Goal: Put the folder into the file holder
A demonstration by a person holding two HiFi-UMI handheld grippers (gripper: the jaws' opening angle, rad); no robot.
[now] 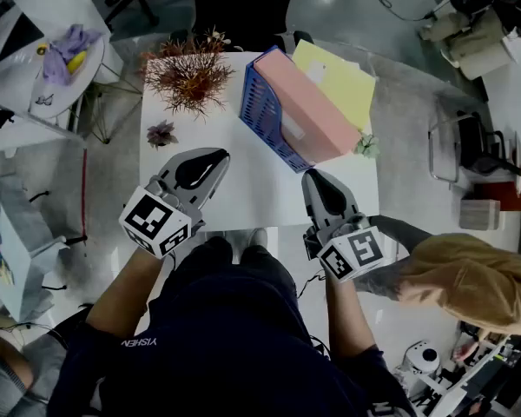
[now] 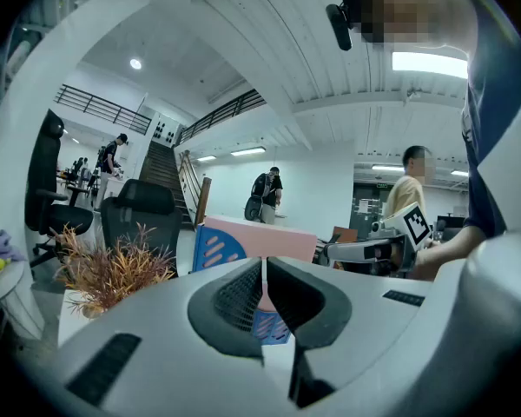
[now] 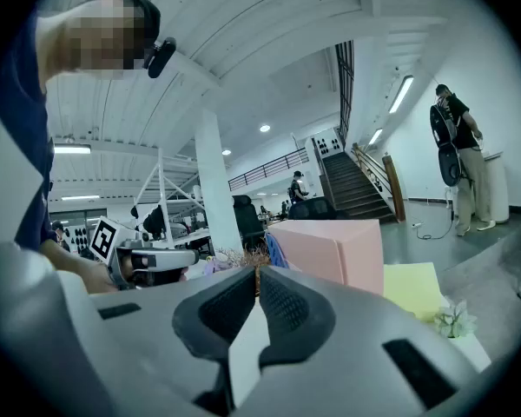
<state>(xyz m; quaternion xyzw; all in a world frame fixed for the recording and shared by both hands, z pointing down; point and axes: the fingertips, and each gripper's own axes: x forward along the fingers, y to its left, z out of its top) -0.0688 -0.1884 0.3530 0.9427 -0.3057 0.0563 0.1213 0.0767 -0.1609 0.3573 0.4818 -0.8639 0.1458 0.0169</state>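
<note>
A blue file holder (image 1: 262, 118) lies on the white table (image 1: 243, 200) with a pink folder (image 1: 311, 111) inside it. A yellow folder (image 1: 346, 82) lies flat just beyond it. My left gripper (image 1: 212, 158) hovers over the table's near left part, jaws together and empty, pointing toward the holder (image 2: 215, 248). On the near right, my right gripper (image 1: 316, 179) is shut with nothing in it, a short way in front of the pink folder (image 3: 339, 250). In the left gripper view the jaws (image 2: 264, 272) meet; the right gripper view shows the same (image 3: 257, 281).
A dried reddish plant (image 1: 189, 76) stands at the table's far left, with a small purple-leaved plant (image 1: 161, 133) in front of it. Another small plant (image 1: 367, 146) sits at the right edge. A person in a tan top (image 1: 469, 281) stands close on my right.
</note>
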